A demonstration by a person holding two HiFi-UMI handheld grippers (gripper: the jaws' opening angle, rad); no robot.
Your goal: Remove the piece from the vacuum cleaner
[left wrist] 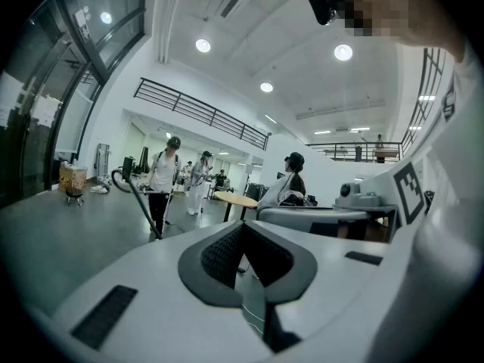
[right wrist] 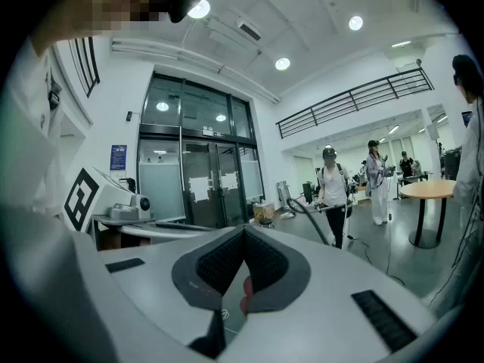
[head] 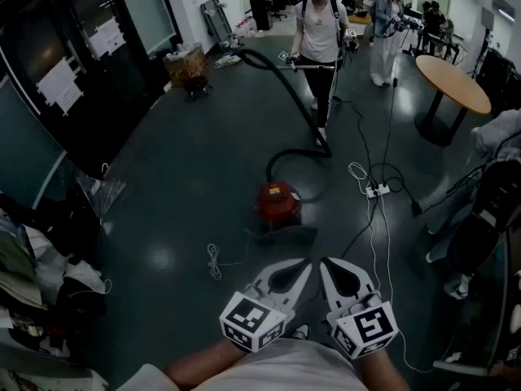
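A red vacuum cleaner (head: 277,202) stands on the dark floor, a few steps ahead of me. Its black hose (head: 286,84) loops up to a person (head: 320,24) who holds the wand. My left gripper (head: 304,264) and right gripper (head: 326,262) are held low, side by side, pointing toward the cleaner and well short of it. Both are shut with nothing between the pads. In the left gripper view the left gripper's (left wrist: 242,227) tips meet. In the right gripper view the right gripper's (right wrist: 243,233) tips meet too, and a bit of the red cleaner (right wrist: 246,288) shows under them.
A white power strip (head: 376,190) and cables lie right of the cleaner, and a coiled white cord (head: 214,261) lies at its left. A round wooden table (head: 453,83) stands at the back right. Dark glass walls and bags (head: 49,275) line the left. More people stand farther back.
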